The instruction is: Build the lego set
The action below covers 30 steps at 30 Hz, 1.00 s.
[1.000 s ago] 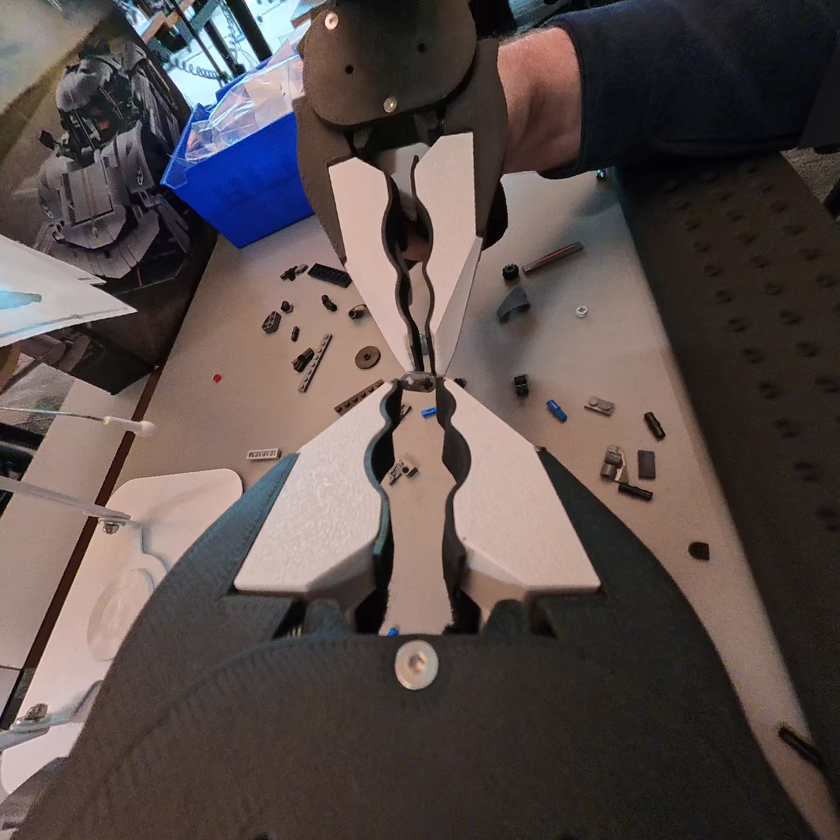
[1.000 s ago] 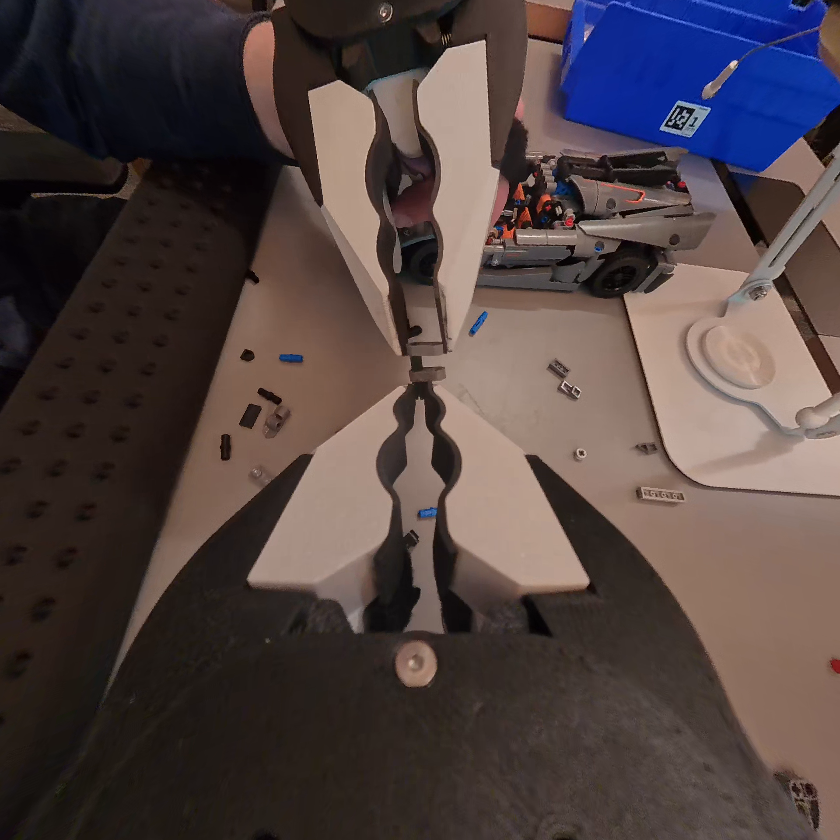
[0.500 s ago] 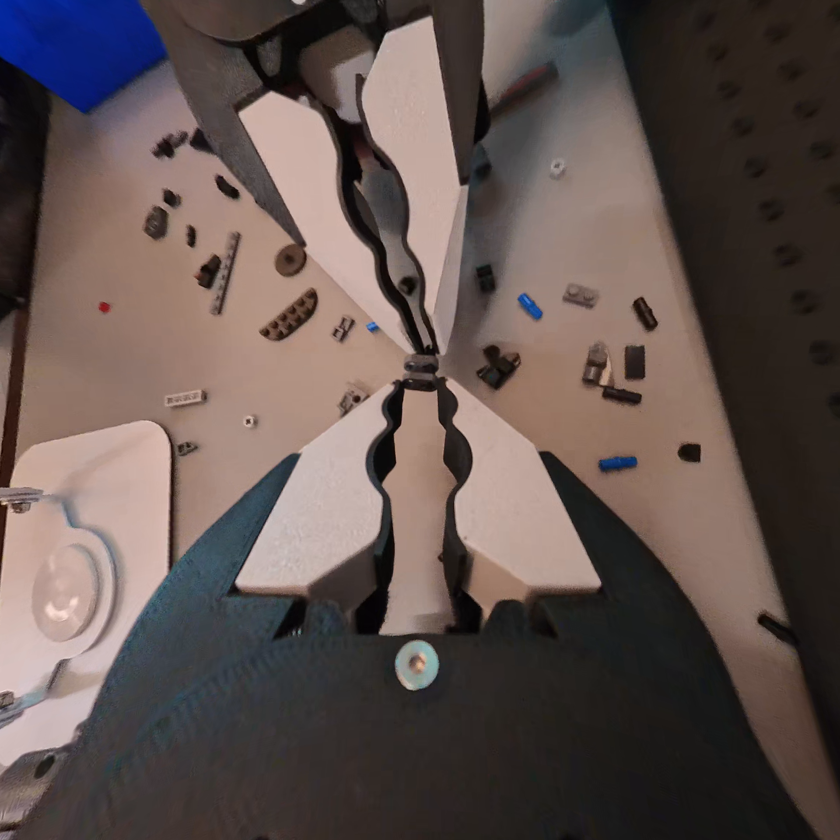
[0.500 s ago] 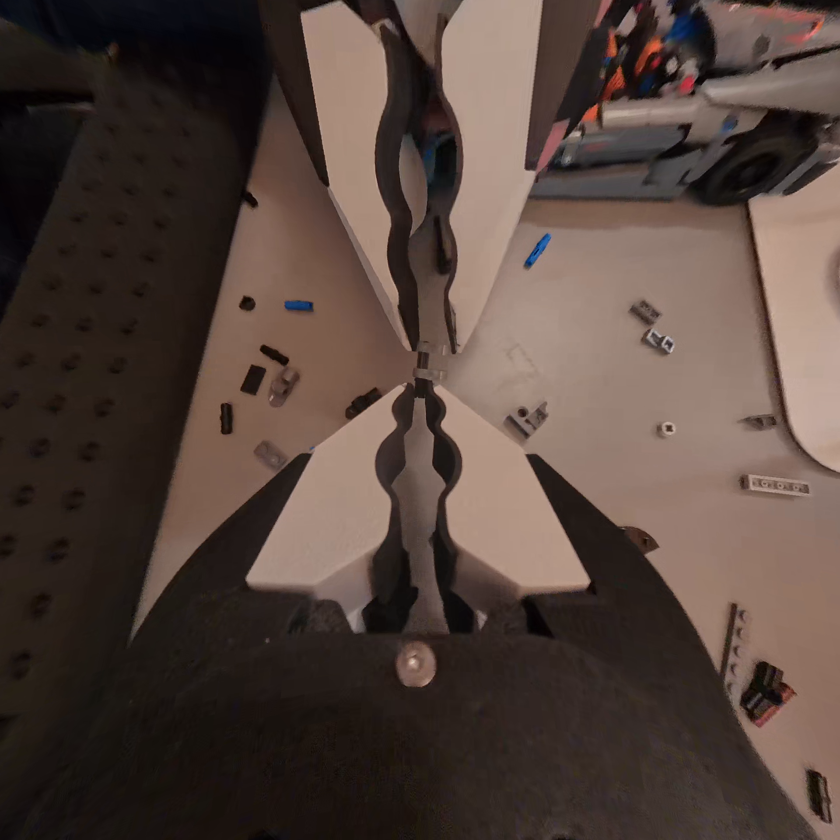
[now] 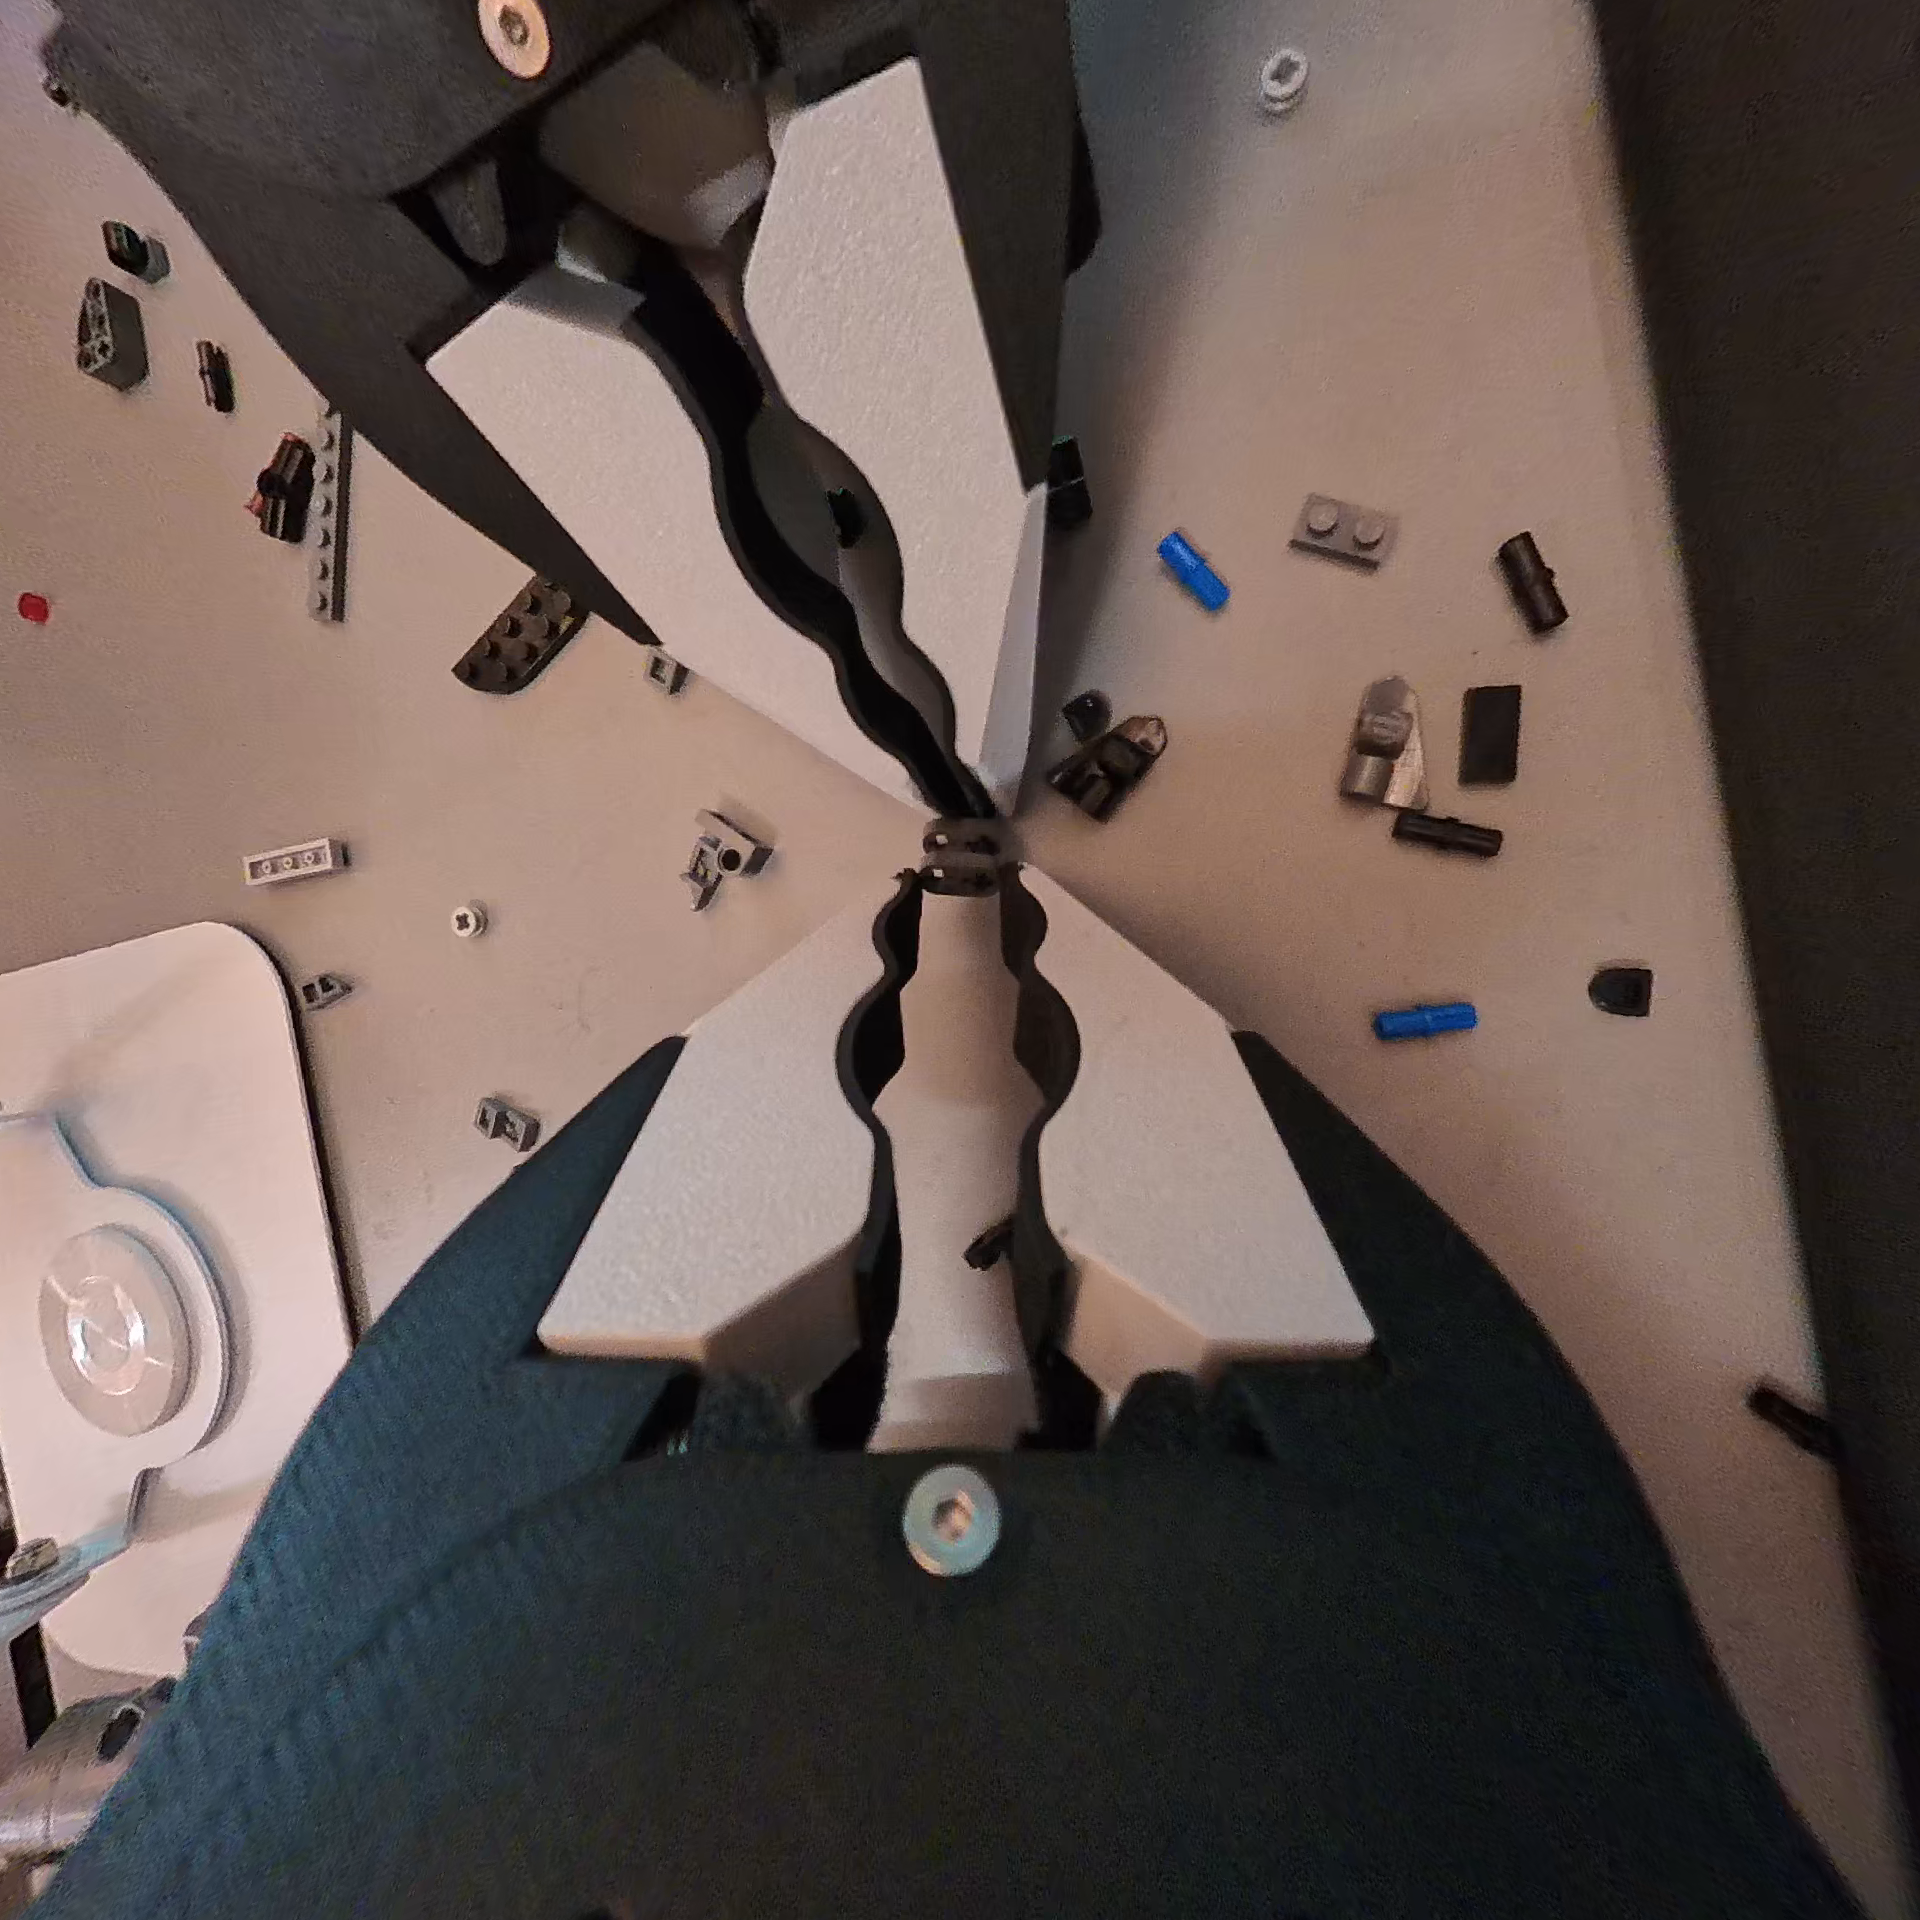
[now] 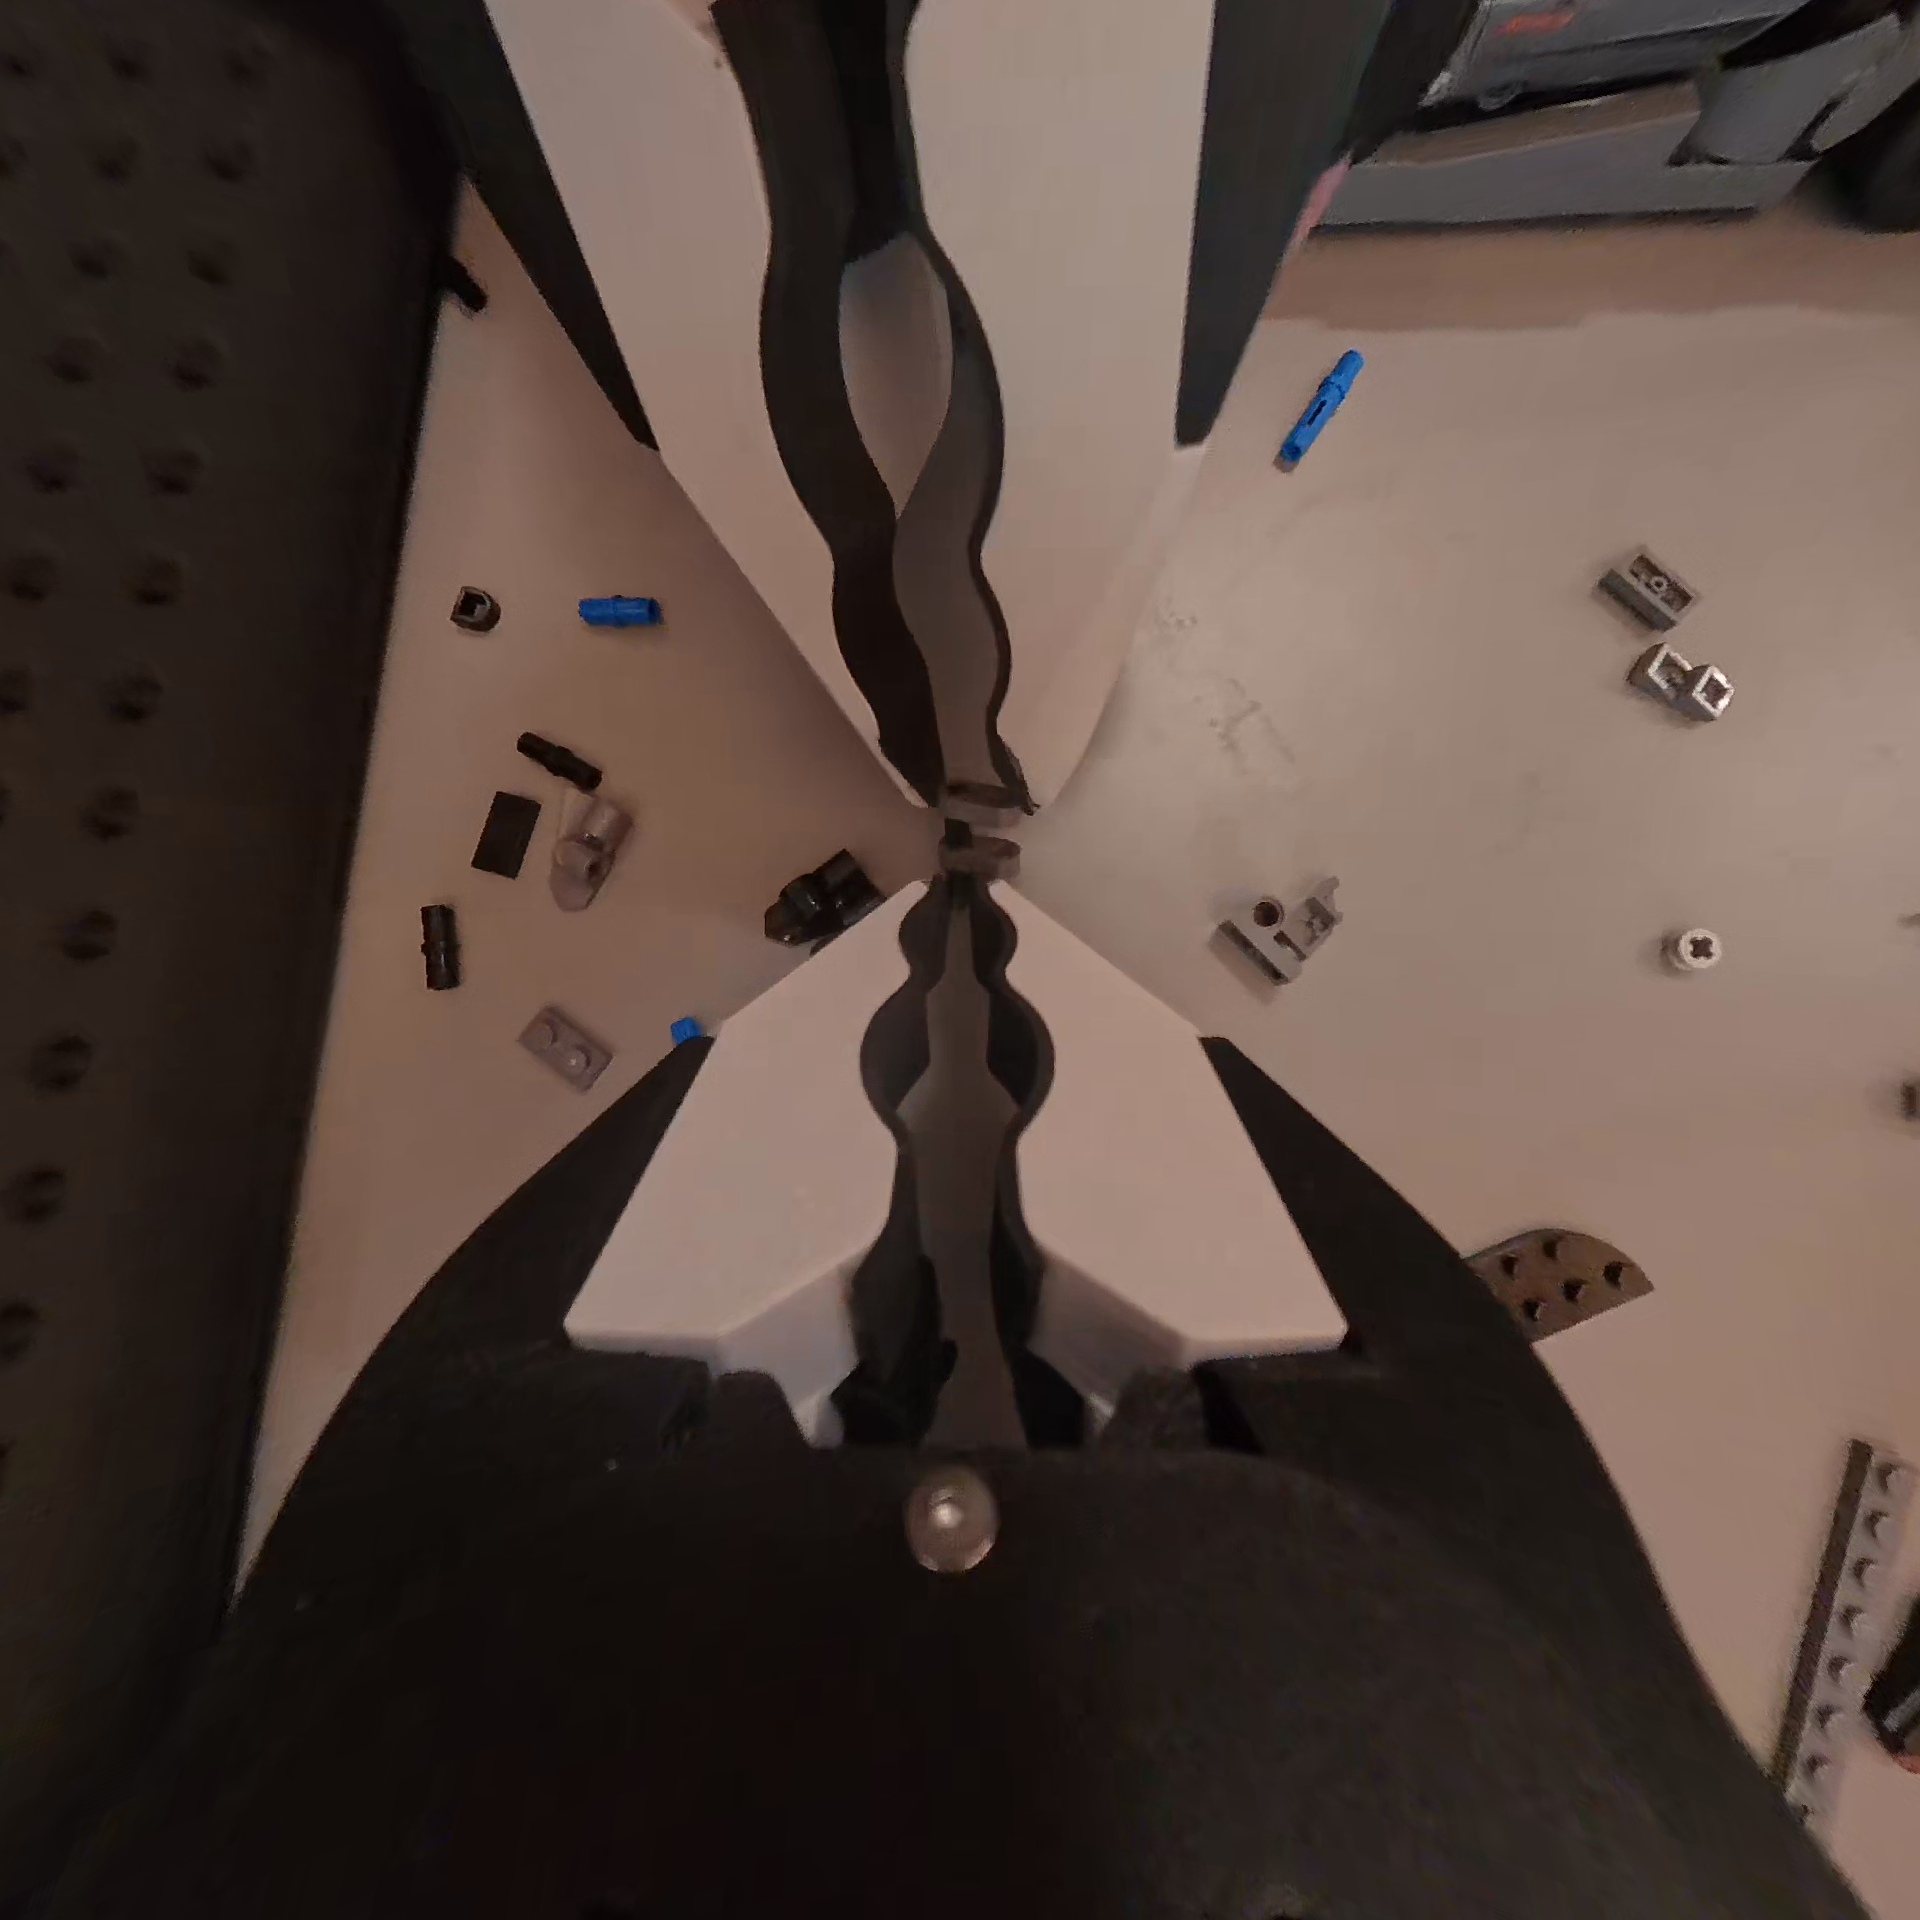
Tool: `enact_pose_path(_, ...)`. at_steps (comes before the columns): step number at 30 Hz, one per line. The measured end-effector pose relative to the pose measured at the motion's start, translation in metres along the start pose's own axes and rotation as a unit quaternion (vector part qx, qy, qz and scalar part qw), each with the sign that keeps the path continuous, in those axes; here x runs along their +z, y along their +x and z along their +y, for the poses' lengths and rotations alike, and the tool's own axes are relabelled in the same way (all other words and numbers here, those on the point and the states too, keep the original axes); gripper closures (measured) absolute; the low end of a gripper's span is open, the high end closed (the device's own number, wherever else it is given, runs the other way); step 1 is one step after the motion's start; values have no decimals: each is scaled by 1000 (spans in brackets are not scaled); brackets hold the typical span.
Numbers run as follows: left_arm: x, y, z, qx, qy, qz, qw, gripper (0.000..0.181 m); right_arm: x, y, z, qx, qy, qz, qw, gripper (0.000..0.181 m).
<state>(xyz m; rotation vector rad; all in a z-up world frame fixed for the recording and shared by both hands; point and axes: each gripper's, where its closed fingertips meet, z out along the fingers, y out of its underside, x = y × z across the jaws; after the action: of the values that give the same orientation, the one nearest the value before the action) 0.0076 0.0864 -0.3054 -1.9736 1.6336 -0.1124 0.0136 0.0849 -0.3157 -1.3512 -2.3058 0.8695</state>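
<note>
My left gripper and my right gripper meet tip to tip just above the beige table. Each is shut on a small dark grey round lego piece. The left's piece and the right's piece sit stacked against each other. In the right wrist view, the right's piece is a small gap away from the left's piece, with a dark pin between them. The right gripper enters the left wrist view from the top; the left gripper does the same in the right wrist view.
Loose pieces lie all around: blue pins, black pins, a dark wedge plate, grey brackets. A black perforated mat borders one side. A white stand base and the grey lego car are nearby. Between my left fingertips and the grey lego car there is roughly 15 cm.
Both grippers have sunk and tilted down toward the table, still tip to tip. The blue bin and the person's hand have left view. The two small pieces have come closer together.
</note>
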Motion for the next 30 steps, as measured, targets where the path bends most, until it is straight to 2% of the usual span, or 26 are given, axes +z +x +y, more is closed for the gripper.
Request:
enact_pose_path(4, -5, 4, -11, 13, 24, 1, 1000, 168, 4, -1, -4, 8, 9, -2, 1000, 181)
enact_pose_path(8, 1, 1, 4, 13, -18, -9, 1000, 169, 5, -3, -6, 8, 12, -6, 1000, 181)
enact_pose_path(13, 2, 2, 4, 7, -12, 1, 1000, 168, -1, 1, -6, 14, 14, 4, 1000, 181)
enact_pose_path(21, -4, -5, -7, -5, 32, -11, 999, 169, -7, 3, -10, 37, 38, -6, 999, 170)
enact_pose_path(27, -15, -17, -20, -3, 75, -46, 996, 168, -24, 8, -21, 102, 104, -41, 988, 171)
enact_pose_path(30, -17, -19, -25, 0, 88, -56, 995, 169, -30, 7, -22, 107, 112, -48, 987, 172)
